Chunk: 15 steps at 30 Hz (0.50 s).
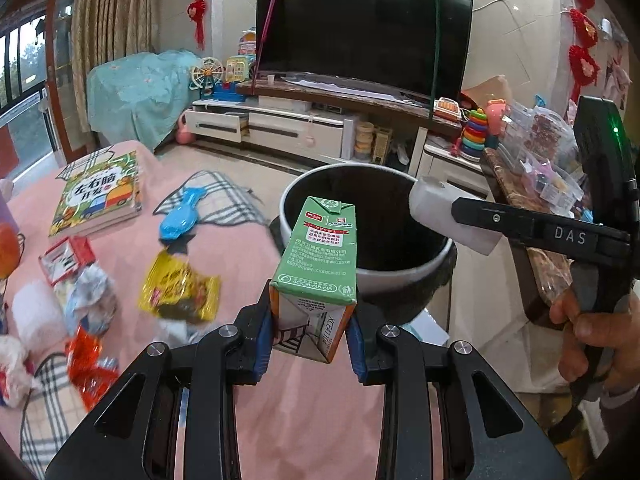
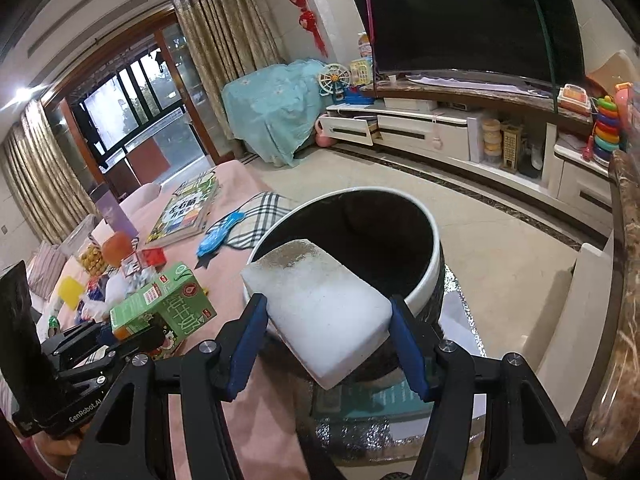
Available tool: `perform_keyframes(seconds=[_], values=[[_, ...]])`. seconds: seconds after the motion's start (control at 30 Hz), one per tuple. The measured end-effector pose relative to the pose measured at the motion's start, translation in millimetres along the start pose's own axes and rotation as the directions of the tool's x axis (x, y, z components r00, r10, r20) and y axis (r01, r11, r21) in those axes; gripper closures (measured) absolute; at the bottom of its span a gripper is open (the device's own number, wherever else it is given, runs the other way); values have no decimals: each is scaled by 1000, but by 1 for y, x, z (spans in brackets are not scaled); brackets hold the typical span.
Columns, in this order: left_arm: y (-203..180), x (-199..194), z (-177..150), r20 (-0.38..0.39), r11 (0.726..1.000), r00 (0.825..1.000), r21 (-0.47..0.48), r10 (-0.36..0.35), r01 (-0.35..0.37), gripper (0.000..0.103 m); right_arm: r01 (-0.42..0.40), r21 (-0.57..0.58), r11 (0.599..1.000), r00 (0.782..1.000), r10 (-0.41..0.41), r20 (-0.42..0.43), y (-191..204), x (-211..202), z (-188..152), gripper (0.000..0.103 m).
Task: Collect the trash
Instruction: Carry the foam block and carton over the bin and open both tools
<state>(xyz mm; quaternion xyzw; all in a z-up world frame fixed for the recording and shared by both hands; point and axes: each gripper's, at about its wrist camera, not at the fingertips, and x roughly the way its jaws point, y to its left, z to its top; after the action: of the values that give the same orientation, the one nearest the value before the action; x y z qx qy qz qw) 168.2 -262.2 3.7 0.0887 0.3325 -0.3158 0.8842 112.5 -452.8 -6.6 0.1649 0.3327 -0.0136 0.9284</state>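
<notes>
My left gripper (image 1: 310, 330) is shut on a green milk carton (image 1: 318, 256) and holds it over the pink table just before the round bin (image 1: 404, 276). The carton also shows in the right wrist view (image 2: 164, 304). My right gripper (image 2: 328, 334) is shut on a white foam block (image 2: 320, 308), dirty at its far end, held over the near rim of the bin (image 2: 426, 280). In the left wrist view that block (image 1: 448, 212) hangs above the bin's right side. A yellow wrapper (image 1: 180, 290), a red wrapper (image 1: 90, 364) and crumpled paper (image 1: 90, 300) lie on the table.
A children's book (image 1: 100, 196), a blue toy (image 1: 180, 216) and a small red box (image 1: 66, 258) lie on the pink cloth. A marble-topped counter (image 2: 624, 280) stands right of the bin. A TV stand (image 1: 288, 120) with toys is beyond.
</notes>
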Motion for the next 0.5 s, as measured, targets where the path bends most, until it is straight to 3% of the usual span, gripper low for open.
perform_keyframes(seconds=[0.5], values=[[-11, 49, 38, -38, 1000, 999, 1, -16, 16, 74, 9, -2, 1000, 998, -9, -58, -21, 40, 34, 41]])
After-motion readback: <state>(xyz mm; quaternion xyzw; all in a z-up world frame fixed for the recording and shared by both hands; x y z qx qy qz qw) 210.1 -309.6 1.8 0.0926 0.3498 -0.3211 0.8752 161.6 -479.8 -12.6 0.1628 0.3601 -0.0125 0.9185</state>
